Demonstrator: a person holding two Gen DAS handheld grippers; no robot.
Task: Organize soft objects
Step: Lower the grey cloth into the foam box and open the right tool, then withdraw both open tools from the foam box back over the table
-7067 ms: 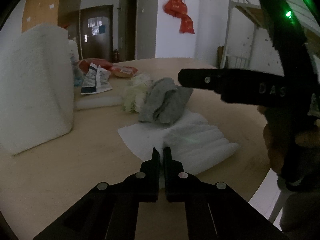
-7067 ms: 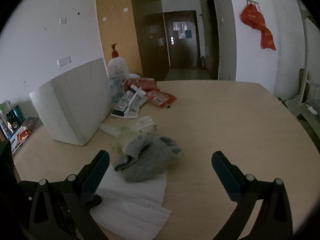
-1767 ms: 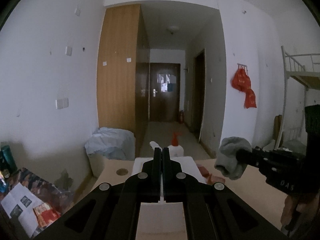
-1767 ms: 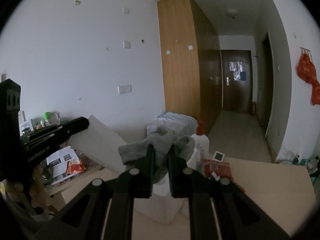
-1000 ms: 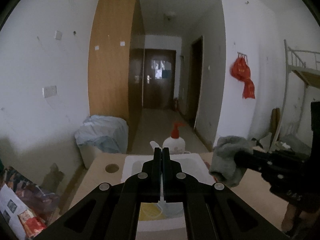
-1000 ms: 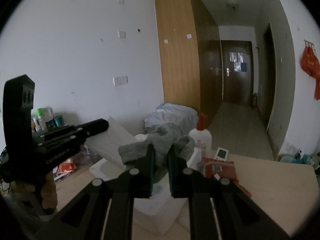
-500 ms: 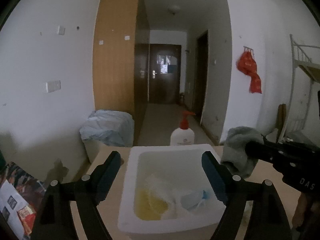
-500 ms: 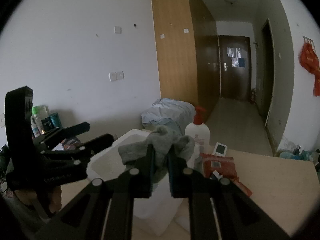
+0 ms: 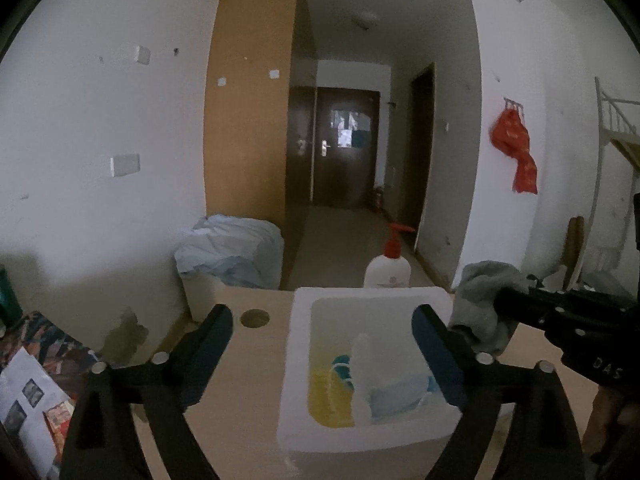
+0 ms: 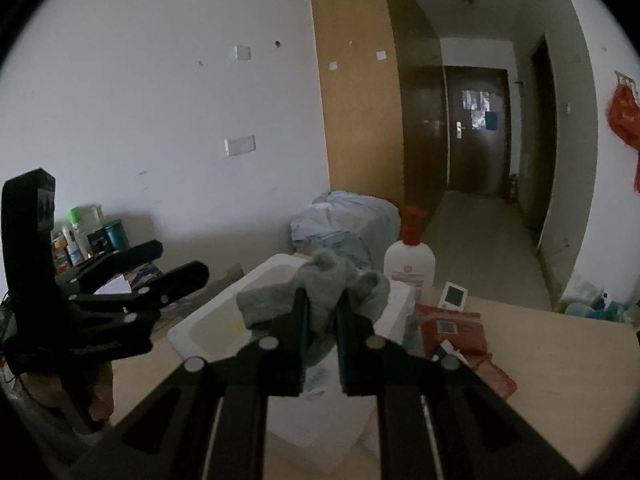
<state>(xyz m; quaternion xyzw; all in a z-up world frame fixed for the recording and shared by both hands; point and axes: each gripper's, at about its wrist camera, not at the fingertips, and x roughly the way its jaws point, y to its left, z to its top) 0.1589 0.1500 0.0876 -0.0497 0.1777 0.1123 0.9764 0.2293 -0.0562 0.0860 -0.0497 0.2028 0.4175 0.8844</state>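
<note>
A white foam box (image 9: 296,360) stands on the wooden table just ahead of my left gripper (image 9: 320,314). The left jaws are opening wide, with nothing between the pads. Inside the box lie a yellow cloth (image 9: 328,396), a white roll (image 9: 362,372) and a blue piece (image 9: 400,396). My right gripper (image 10: 322,300) is shut on a crumpled grey cloth (image 10: 332,276), held in the air over the box's right rim (image 10: 224,308). In the left wrist view the grey cloth (image 9: 480,292) hangs from the right gripper (image 9: 504,300) beside the box. The left gripper (image 10: 176,260) shows at the left of the right wrist view.
A white pump bottle (image 9: 387,272) with a red top stands behind the box. Red packets (image 10: 452,328) and a small white device (image 10: 454,294) lie to the box's right. The table has a round hole (image 9: 253,318). Magazines (image 9: 36,380) lie low at the left.
The left jaws have gone from shut to wide open, and the box's inside has come into view. The right gripper has kept the grey cloth by the box.
</note>
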